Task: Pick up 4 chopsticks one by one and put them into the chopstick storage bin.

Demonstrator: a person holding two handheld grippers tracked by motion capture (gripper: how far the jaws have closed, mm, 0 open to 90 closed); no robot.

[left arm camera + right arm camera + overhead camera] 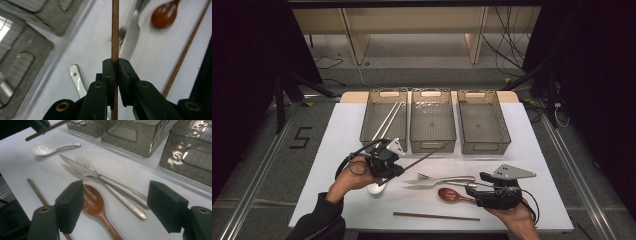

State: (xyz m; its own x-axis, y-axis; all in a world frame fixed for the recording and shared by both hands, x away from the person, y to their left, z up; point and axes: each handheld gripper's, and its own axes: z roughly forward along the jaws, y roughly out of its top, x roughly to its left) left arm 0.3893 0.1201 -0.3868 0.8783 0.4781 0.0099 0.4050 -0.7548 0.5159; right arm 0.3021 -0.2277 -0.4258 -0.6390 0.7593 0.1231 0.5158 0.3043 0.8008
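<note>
My left gripper (391,169) is shut on a brown chopstick (424,157) and holds it above the white table (522,150). The stick slants up-right toward the middle bin (432,145). In the left gripper view the pads (110,72) pinch the chopstick (115,30) tightly. My right gripper (475,184) rests low at the front right, open. Its jaws straddle the bowl of a wooden spoon (93,200) without touching it. A steel knife (82,168) and fork (83,161) lie crossed just beyond the right gripper (118,205).
Three grey mesh bins stand in a row at the back; the left bin (387,92) holds white chopsticks (388,117), the right bin (484,146) looks bare. A white ceramic spoon (376,188) lies below the left hand. A second brown chopstick (436,216) lies near the front edge.
</note>
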